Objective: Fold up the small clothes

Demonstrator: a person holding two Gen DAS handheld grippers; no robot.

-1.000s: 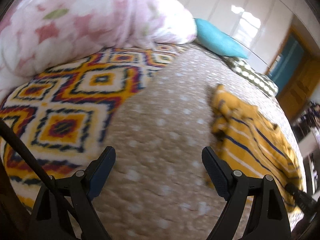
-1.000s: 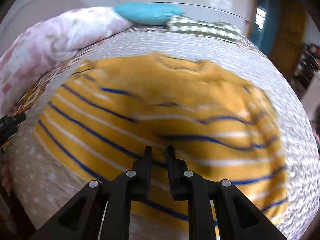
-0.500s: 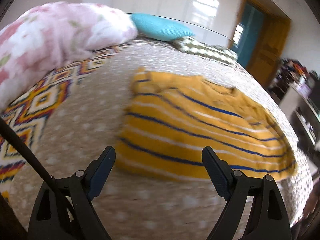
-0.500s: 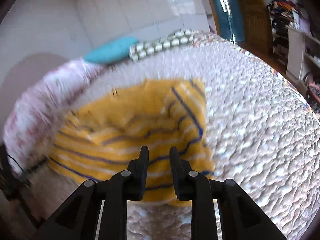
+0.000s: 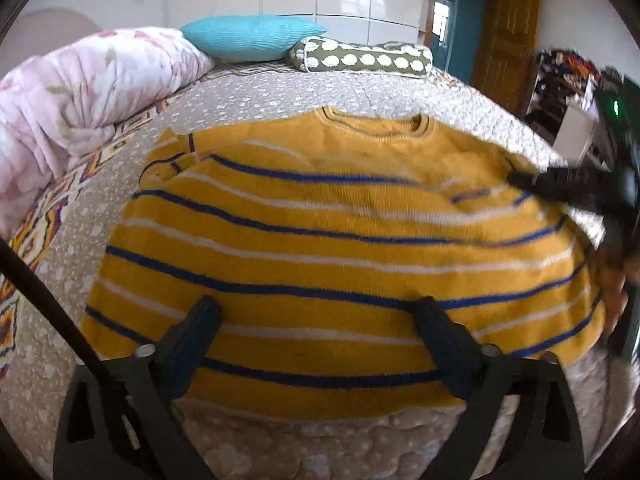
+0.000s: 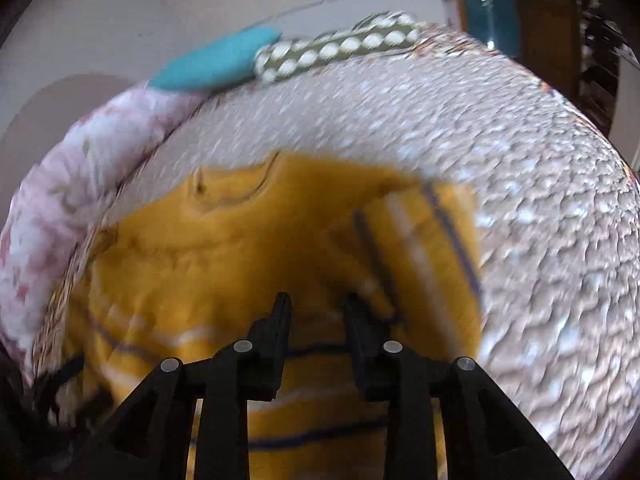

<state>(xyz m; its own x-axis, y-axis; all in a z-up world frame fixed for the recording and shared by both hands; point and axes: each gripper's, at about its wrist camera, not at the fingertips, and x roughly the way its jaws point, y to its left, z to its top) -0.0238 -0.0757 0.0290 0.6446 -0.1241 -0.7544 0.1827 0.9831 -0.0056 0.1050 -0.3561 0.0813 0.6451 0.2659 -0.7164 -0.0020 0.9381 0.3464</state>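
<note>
A small yellow sweater [image 5: 332, 240] with blue and white stripes lies flat on the bed, neck hole away from me, both sleeves folded in over the body. My left gripper [image 5: 316, 320] is open and empty above the sweater's hem. My right gripper [image 6: 316, 312] is partly open with nothing between its fingers, just above the sweater [image 6: 200, 264] beside the folded right sleeve [image 6: 420, 240]. It also shows blurred at the right edge of the left wrist view [image 5: 568, 184].
The bed has a beige dotted cover [image 5: 280, 96]. A pink floral quilt [image 5: 88, 84] is bunched at the left. A teal pillow [image 5: 252, 38] and a green dotted pillow [image 5: 360, 56] lie at the head. A door and cluttered shelves stand at right.
My left gripper has swung right, from the patterned blanket to over the sweater's hem. My right gripper has moved to the sweater's right sleeve and its jaws have opened a little.
</note>
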